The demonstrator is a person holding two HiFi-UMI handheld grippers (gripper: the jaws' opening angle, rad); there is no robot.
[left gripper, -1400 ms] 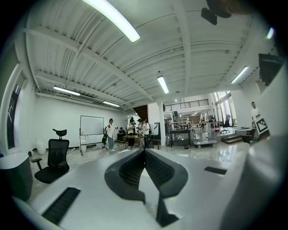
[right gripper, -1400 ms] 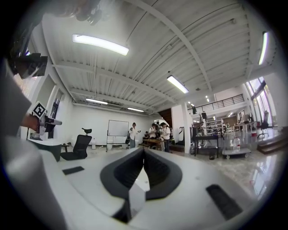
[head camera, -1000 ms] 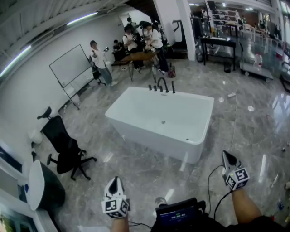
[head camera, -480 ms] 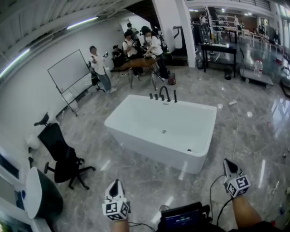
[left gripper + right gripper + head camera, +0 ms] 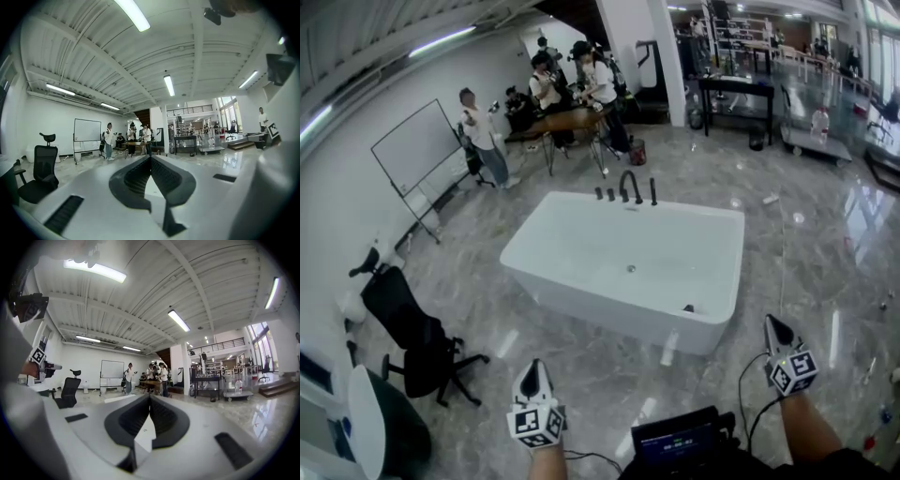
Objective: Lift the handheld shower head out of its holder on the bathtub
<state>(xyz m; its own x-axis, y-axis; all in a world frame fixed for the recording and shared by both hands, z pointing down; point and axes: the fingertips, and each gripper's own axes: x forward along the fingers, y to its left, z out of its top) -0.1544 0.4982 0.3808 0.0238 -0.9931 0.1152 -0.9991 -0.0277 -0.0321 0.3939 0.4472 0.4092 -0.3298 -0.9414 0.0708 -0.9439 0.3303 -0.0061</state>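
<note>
Not started: the handheld shower head (image 5: pixel 653 191) sits in its holder on the bathtub (image 5: pixel 609 302) far rim, beside the faucet (image 5: pixel 630 184). Left gripper (image 5: pixel 533 367) and right gripper (image 5: pixel 772 325) are both closed, empty and well short of it.

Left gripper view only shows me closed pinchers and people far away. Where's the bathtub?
Observer: The white bathtub sits on the floor straight ahead, nearer than those people.
Operator: Where's the shower thing?
Observer: Black fittings stand on the tub's far rim. The shower head is probably the thin one at their right end, but it is too small to be sure.
Operator: Is the other pincher holding anything?
Observer: No, the right gripper is shut with nothing between its jaws.
</note>
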